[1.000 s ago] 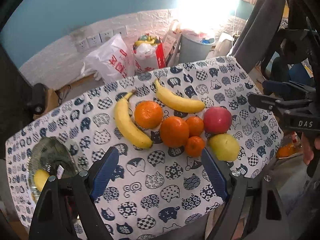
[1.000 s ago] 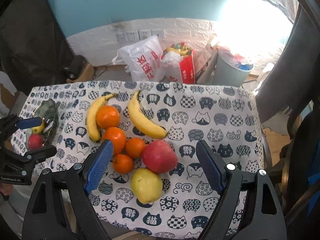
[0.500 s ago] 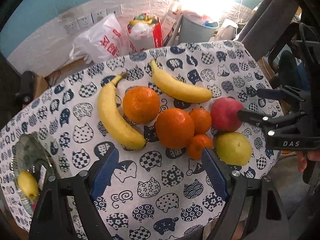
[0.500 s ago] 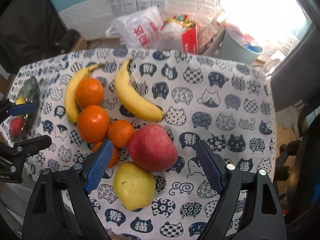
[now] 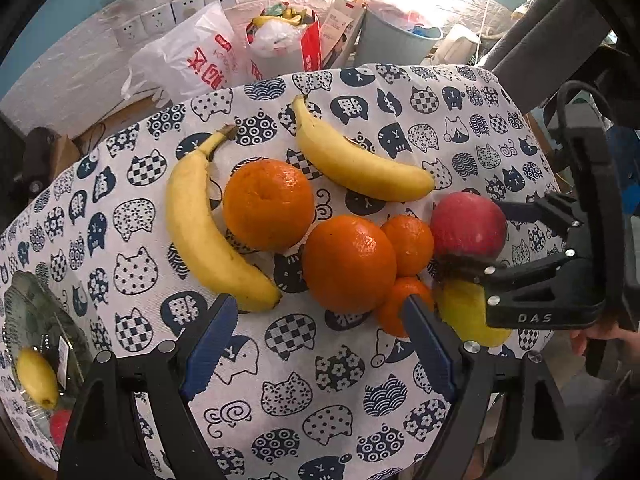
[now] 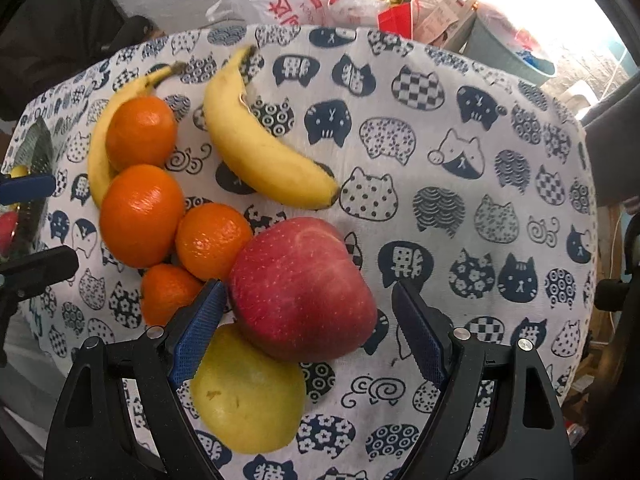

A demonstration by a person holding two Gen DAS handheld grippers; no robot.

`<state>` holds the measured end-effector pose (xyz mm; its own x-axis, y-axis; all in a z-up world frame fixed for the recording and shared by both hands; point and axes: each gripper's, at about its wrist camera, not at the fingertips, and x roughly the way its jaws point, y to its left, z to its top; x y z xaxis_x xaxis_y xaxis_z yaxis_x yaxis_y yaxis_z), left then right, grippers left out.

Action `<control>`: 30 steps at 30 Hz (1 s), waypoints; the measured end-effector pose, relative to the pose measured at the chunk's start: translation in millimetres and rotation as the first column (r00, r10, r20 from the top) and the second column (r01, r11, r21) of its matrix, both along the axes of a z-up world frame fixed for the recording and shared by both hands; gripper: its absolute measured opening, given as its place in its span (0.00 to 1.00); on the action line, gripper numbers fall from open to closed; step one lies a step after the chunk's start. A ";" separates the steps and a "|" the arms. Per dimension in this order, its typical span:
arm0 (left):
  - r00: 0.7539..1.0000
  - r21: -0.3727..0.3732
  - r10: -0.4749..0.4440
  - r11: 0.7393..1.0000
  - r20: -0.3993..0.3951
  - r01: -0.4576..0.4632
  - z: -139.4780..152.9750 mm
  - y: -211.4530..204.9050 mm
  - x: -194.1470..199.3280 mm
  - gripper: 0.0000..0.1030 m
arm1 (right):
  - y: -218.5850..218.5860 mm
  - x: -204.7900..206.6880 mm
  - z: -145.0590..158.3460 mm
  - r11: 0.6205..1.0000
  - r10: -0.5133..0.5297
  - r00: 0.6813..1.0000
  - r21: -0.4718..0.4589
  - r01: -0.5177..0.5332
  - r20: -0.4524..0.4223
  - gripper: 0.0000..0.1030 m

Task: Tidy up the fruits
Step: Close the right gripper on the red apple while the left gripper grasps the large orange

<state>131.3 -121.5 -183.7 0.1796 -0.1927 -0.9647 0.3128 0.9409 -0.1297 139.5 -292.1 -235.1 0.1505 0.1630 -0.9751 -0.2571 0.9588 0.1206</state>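
Both grippers point down with jaws spread and nothing pinched, the right gripper point(image 6: 308, 328) straddling the apple point(image 6: 298, 288) in the fruit cluster mid-cloth point(image 6: 460, 152), likely its pick, the left gripper point(image 5: 320, 340) nearer the 2 big oranges point(image 5: 348, 262).

Right gripper point(image 6: 308, 328) hangs wide open over the red apple point(image 6: 300, 288), yellow pear point(image 6: 248, 392) touching it at the tablecloth's point(image 6: 460, 160) near edge, oranges point(image 6: 140, 216) just beside.

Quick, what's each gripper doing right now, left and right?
Left gripper: open, holding nothing.
Right gripper: open, straddling the red apple, not gripping it.
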 end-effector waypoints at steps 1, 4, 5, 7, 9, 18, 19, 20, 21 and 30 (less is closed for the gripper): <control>1.000 -0.003 0.000 1.000 -0.004 0.000 -1.1 -1.2 0.9 0.83 | -0.1 0.5 -3.6 1.000 -0.001 1.000 0.004 0.001 -0.008 0.81; 1.000 -0.014 -0.001 1.000 -0.017 0.001 -4.3 -6.3 4.3 0.83 | 3.9 -0.1 -14.2 1.000 0.009 1.000 -0.006 -0.009 -0.024 0.81; 1.000 -0.017 -0.001 1.000 -0.021 0.001 -5.3 -8.1 5.0 0.83 | 4.6 -0.3 -17.7 1.000 0.013 1.000 -0.011 -0.013 -0.028 0.81; 1.000 -0.020 -0.002 1.000 -0.030 0.002 -8.3 -12.7 7.2 0.83 | 4.4 -1.0 -19.9 1.000 0.014 1.000 -0.005 -0.015 -0.020 0.81; 0.999 -0.022 -0.004 1.000 -0.039 0.004 -11.5 -17.6 9.4 0.83 | 3.9 -1.8 -19.8 1.000 0.024 1.000 0.008 -0.024 -0.014 0.81; 0.998 -0.011 -0.014 1.000 -0.068 0.013 -26.6 -34.5 20.4 0.83 | -7.6 -3.5 -16.7 0.999 0.032 0.999 0.042 -0.033 0.022 0.75; 0.997 -0.007 -0.014 1.000 -0.069 0.013 -28.2 -36.1 21.9 0.83 | -10.4 -4.5 -16.2 0.999 0.030 0.999 0.044 -0.031 0.026 0.75; 0.997 -0.004 -0.014 1.000 -0.073 0.013 -30.3 -37.8 23.2 0.83 | -12.2 -5.2 -15.7 0.999 0.027 0.999 0.045 -0.028 0.029 0.75; 0.997 -0.005 -0.014 1.000 -0.079 0.013 -32.4 -38.8 24.4 0.83 | -9.0 -1.1 -13.5 0.999 0.024 0.999 0.044 -0.025 0.033 0.75; 0.994 -0.022 -0.027 0.999 -0.107 0.025 -48.2 -45.3 29.7 0.83 | -16.8 3.7 -4.5 0.999 -0.009 0.998 0.040 0.007 0.060 0.75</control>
<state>161.1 -166.8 -231.9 0.0702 -0.2158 -0.9739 0.3203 0.9295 -0.1829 143.1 -308.9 -239.6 0.2099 0.1996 -0.9571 -0.2574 0.9557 0.1429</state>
